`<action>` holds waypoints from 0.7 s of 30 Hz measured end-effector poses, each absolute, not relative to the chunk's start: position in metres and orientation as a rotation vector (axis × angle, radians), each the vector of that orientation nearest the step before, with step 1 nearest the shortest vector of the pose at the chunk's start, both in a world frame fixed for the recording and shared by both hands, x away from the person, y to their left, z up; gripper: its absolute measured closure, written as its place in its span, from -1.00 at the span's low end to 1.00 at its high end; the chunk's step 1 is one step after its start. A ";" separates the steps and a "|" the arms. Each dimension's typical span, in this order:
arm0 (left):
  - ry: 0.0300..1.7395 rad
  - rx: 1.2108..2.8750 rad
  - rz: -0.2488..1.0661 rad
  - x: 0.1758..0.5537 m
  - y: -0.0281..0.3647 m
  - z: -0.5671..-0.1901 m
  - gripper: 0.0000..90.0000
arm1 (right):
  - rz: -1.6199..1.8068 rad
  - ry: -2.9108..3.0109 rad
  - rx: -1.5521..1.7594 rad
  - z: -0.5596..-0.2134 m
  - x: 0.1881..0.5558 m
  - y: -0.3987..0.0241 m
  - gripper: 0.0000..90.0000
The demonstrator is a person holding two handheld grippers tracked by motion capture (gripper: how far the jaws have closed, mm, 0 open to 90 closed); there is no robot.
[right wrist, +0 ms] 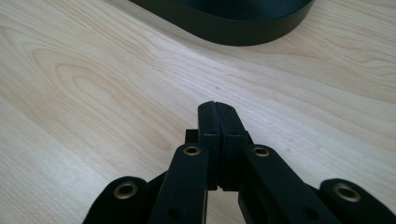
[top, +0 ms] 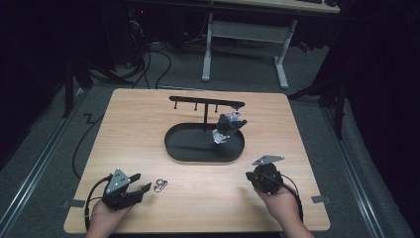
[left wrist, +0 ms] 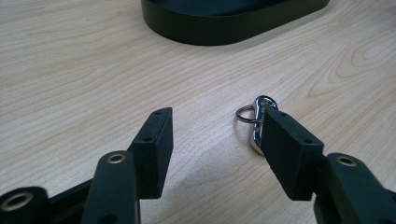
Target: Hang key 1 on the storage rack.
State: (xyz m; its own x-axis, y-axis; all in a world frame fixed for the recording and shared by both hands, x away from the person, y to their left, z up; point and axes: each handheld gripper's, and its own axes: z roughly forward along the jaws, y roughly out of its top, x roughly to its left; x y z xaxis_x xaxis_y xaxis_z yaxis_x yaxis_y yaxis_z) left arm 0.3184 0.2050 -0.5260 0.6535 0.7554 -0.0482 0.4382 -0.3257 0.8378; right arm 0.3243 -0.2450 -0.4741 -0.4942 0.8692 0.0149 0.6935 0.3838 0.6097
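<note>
Wooden tabletop [top: 148,114], black oval stand [top: 204,143] at centre. Left gripper [top: 130,191] near the front-left corner, jaws apart, a silver key clip [left wrist: 258,122] just beside its right pad. Right gripper [right wrist: 218,109] near the front-right corner, clenched on nothing

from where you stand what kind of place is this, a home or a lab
Most likely a lab or test room, not a home: a lone wooden table on grey carpet, loose cables on the floor behind, a bare desk frame, and dark surroundings.
</note>
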 end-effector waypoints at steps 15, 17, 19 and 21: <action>1.022 1.981 0.479 0.319 0.201 -0.521 0.65 | 1.118 2.139 1.374 -0.507 0.283 -0.262 0.23; 1.031 1.985 0.515 0.319 0.198 -0.519 1.00 | 1.142 2.128 1.402 -0.508 0.282 -0.266 0.23; 1.046 1.999 0.531 0.321 0.195 -0.520 1.00 | 1.150 2.129 1.399 -0.508 0.283 -0.266 0.23; 1.057 2.019 0.532 0.323 0.192 -0.522 1.00 | 1.146 2.138 1.376 -0.508 0.283 -0.265 0.23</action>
State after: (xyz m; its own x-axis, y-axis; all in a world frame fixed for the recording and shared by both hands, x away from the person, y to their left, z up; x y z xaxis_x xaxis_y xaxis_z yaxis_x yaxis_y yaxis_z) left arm 0.3227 0.1922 -0.5225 0.5666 0.8240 0.0083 0.4976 -0.3502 0.7936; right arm 0.2832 -0.2650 -0.5081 -0.4666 0.8751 0.1282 0.5912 0.2008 0.7811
